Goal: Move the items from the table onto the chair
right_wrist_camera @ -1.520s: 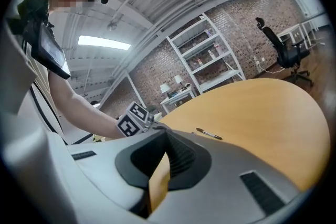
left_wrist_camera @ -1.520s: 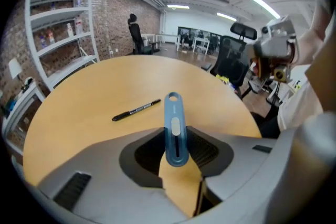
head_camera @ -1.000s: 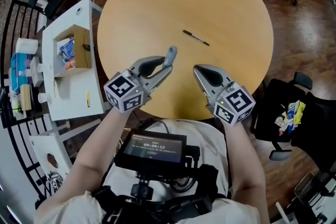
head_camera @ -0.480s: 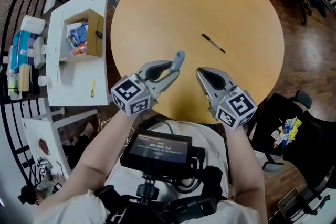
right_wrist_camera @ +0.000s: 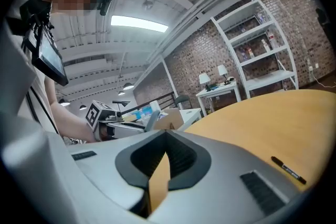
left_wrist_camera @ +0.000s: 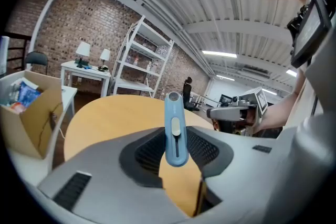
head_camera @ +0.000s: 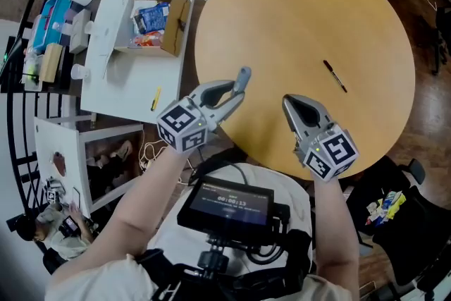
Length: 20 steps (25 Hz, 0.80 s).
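My left gripper (head_camera: 232, 96) is shut on a light blue utility cutter (head_camera: 242, 76), held above the near edge of the round wooden table (head_camera: 296, 10). In the left gripper view the cutter (left_wrist_camera: 174, 113) stands upright between the dark pads. My right gripper (head_camera: 290, 103) hovers beside it, shut with nothing in it. A black pen (head_camera: 335, 75) lies on the table's right part, and shows low in the right gripper view (right_wrist_camera: 287, 169). A black chair (head_camera: 416, 222) at the lower right carries colourful items (head_camera: 384, 206).
A white side table (head_camera: 127, 91) stands left of the round table, with an open cardboard box (head_camera: 158, 17) of packets and a yellow marker (head_camera: 155, 98). Cartons and bottles sit on a rack (head_camera: 42, 46) at the far left. White shelving stands beyond the table.
The head view has swung, so the table, pen and chair sit further right in the picture. Both grippers keep their pose, the left still holding the cutter.
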{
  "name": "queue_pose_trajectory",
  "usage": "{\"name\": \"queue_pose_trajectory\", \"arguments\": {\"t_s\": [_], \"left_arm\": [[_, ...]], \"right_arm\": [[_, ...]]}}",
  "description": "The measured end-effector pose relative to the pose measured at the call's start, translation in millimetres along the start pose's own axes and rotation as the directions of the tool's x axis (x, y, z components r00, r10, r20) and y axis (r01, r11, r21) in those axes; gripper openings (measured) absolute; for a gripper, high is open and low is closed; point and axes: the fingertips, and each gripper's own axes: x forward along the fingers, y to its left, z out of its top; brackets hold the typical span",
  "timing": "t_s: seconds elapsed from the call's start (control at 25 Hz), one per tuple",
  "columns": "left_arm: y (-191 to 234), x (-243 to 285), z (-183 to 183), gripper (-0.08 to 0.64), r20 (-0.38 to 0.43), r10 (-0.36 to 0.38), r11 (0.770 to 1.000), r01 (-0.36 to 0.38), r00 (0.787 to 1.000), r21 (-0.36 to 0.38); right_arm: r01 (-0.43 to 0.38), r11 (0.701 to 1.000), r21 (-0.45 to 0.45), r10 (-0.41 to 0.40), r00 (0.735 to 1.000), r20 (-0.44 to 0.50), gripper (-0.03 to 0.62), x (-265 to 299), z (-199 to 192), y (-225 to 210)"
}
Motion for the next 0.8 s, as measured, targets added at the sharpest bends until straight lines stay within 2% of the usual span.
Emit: {"name": "queue_pose_trajectory", "arguments": {"t_s": [0.12,0.32,0.44,0.56,0.64,0.68,0.8], "left_arm": [[29.0,-34.0,-4.2,0.129,0.016,0.078,0.996,-0.078,0.997,-0.039],[76.5,-90.5,-24.7,0.129,0.015,0.192,0.977,-0.190,0.981,-0.096],[101.1,-121.6,-39.2,0.129,0.007,0.256,0.959,-0.253,0.967,-0.130],[124.6,-152.5,-64.7,0.129,-0.035,0.329,0.934,-0.330,0.944,-0.139],[144.4,-173.4,-90.3,0.129,-0.101,0.385,0.915,-0.394,0.917,-0.091],[156.1,-183.8,-106.6,0.129,-0.153,0.417,0.901,-0.430,0.896,-0.056],[189.6,-210.4,-161.6,0.129,-0.356,0.487,0.855,-0.519,0.797,0.006]], "right_arm": [[-0.037,0.999,0.002,0.037,0.999,-0.021,0.006,23.9,-2.3,15.1],[-0.074,0.997,-0.020,0.072,0.996,-0.057,0.008,61.2,-9.2,39.8],[-0.094,0.995,-0.035,0.091,0.993,-0.073,0.008,82.1,-12.7,52.5],[-0.124,0.992,-0.030,0.121,0.988,-0.101,0.008,101.4,-22.2,64.6],[-0.139,0.990,-0.027,0.135,0.984,-0.114,0.008,113.0,-28.7,73.1],[-0.145,0.989,-0.031,0.140,0.983,-0.118,0.008,118.0,-31.6,77.5],[-0.164,0.985,-0.048,0.156,0.978,-0.135,0.008,128.2,-39.8,88.6]]}}
